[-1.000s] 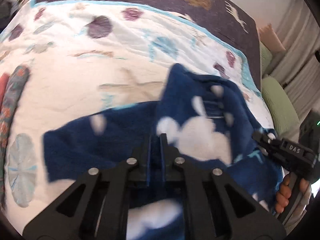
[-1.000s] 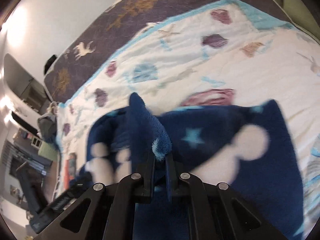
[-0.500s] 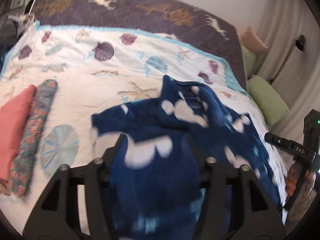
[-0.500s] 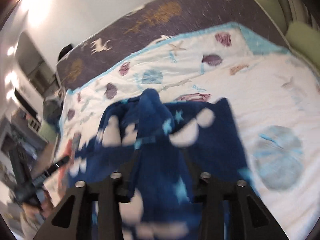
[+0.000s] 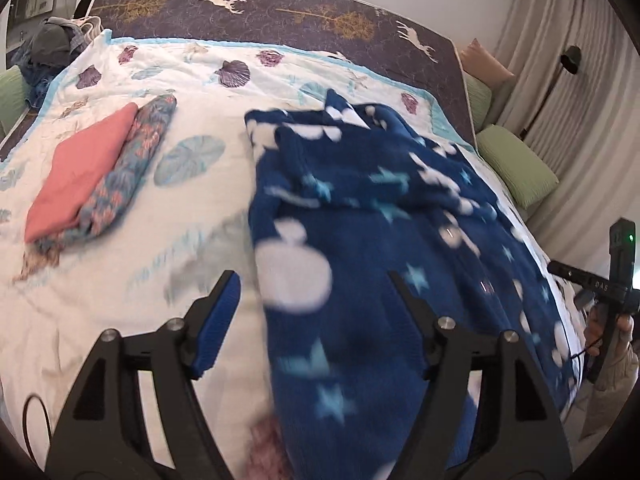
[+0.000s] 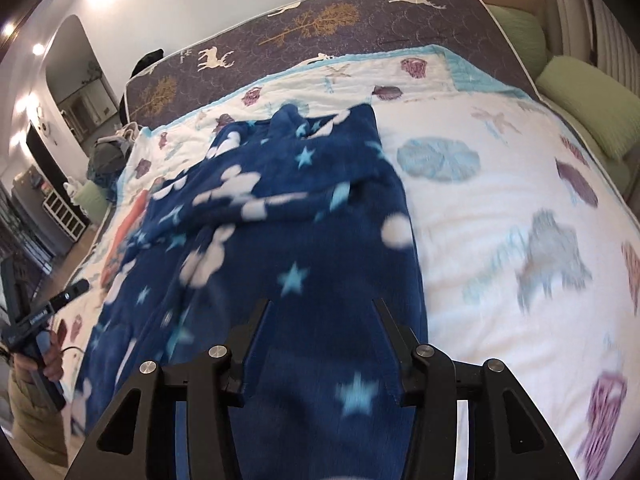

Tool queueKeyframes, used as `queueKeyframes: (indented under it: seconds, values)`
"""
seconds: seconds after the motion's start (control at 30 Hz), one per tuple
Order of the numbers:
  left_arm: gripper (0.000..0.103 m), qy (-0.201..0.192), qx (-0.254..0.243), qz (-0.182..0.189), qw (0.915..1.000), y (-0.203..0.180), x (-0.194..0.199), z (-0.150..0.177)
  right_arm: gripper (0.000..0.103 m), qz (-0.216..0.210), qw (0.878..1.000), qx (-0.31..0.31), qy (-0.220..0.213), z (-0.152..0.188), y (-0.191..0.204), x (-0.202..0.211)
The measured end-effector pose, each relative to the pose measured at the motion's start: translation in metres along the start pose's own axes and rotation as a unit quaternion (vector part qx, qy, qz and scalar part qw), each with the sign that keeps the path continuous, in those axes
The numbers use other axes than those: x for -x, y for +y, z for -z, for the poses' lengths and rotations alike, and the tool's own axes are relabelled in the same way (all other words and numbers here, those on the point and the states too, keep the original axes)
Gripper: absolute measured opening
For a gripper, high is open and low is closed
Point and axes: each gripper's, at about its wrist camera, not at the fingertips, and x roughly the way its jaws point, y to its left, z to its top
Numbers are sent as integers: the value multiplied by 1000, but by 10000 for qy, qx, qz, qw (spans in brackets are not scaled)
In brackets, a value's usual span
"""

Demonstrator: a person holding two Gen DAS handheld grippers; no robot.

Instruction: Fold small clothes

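Both grippers opening, left gripper (image 5: 312, 308) and right gripper (image 6: 320, 336), nothing pinched, navy fabric loose between the spread jaws. Sprawled rumpled across the shell-print quilt (image 5: 200, 216): navy star fleece garment (image 5: 380, 220), 1 fold just released by the look of it. Next: regrip 2 edges, fold again. Beside it, 2 folded clothes (image 5: 100, 168).
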Motion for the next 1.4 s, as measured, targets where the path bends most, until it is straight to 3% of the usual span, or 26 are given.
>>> queueKeyframes:
  seconds: [0.13, 0.23, 0.4, 0.6, 0.67, 0.77, 0.8, 0.83, 0.87, 0.9, 0.93, 1.03, 1.17, 1.4]
  values:
    - [73, 35, -300, 359, 9989, -29, 21, 27, 49, -289, 9996, -7, -50, 24, 10, 18]
    - [73, 131, -809, 726, 9940, -67, 32, 45, 49, -604, 9980, 183, 49, 40, 30, 24]
    - [76, 403, -1442, 1482, 9776, -132, 36, 73, 56, -823, 9940, 713, 111, 67, 64, 28]
    - [77, 680, -2371, 1483, 9577, -188, 33, 115, 58, -878, 9953, 391, 136, 95, 56, 30]
    - [77, 713, -2434, 1440, 9565, -192, 33, 122, 58, -929, 9952, 263, 134, 102, 50, 35]
    - [77, 757, -2274, 1152, 9640, -194, 19, 124, 59, -967, 9950, 212, 115, 112, 44, 42]
    - [72, 773, -2226, 1015, 9665, -193, 12, 125, 59, -955, 9952, 196, 110, 115, 42, 43]
    - [45, 838, -2188, 863, 9683, -192, 4, 124, 59, -947, 9953, 156, 106, 118, 40, 44]
    - [31, 925, -2079, 680, 9714, -188, -1, 122, 59, -948, 9954, 111, 101, 120, 38, 44]
    - [22, 955, -1899, 741, 9743, -183, -2, 117, 59, -955, 9954, 62, 83, 122, 36, 45]
    - [15, 1003, -1500, 1090, 9775, -171, 3, 109, 59, -981, 9951, 46, 62, 124, 36, 47]
    - [14, 948, -784, 1533, 9805, -141, 17, 91, 59, -1152, 9927, 363, 42, 130, 44, 56]
    - [14, 837, -419, 1195, 9884, -113, 21, 81, 61, -1256, 9817, 1419, 191, 146, 78, 60]
    - [14, 932, -221, 1254, 9875, -108, 10, 82, 61, -1673, 9444, 2768, 585, 169, 134, 44]
